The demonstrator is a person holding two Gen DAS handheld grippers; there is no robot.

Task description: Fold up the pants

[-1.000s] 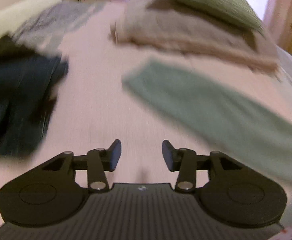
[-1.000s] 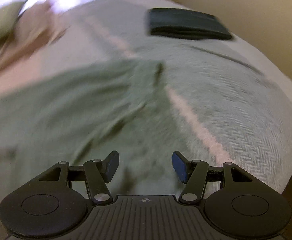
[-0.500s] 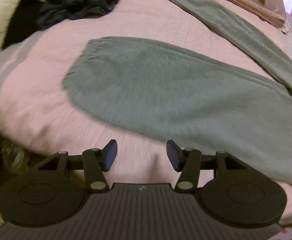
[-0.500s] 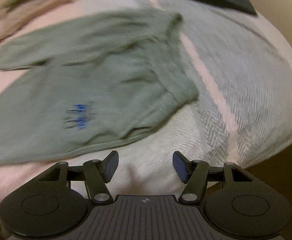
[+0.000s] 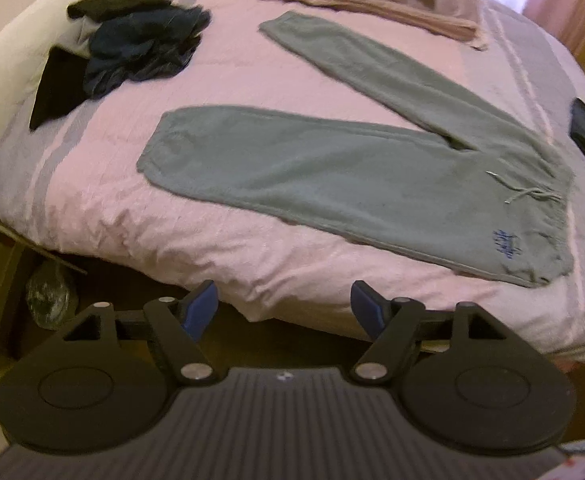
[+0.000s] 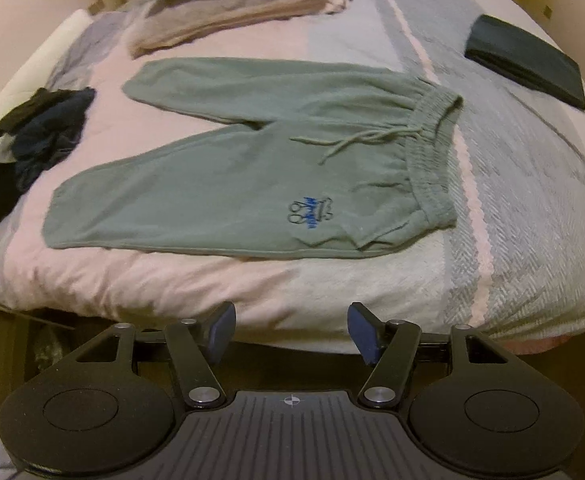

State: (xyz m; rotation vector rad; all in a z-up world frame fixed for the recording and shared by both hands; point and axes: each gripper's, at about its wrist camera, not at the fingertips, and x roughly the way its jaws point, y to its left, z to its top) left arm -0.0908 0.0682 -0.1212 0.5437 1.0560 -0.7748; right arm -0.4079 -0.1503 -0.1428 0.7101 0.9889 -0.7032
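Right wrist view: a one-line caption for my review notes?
Green sweatpants lie spread on the bed, legs splayed; empty right hand-held gripper hangs off its near edge, jaws opening.

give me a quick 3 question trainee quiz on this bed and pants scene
1. True or false: the green pants lie spread flat on the bed with both legs apart.
2. What lies past the waistband, on the bed's grey striped side? A) folded dark garment B) shoe C) book
3. Fill in: the blue logo sits on the leg nearer the bed's ____ edge.

Key:
1. True; neither the left gripper nor the right gripper holds anything, and both hang off the bed's front edge, jaws opening.
2. A, the folded dark garment.
3. Front.
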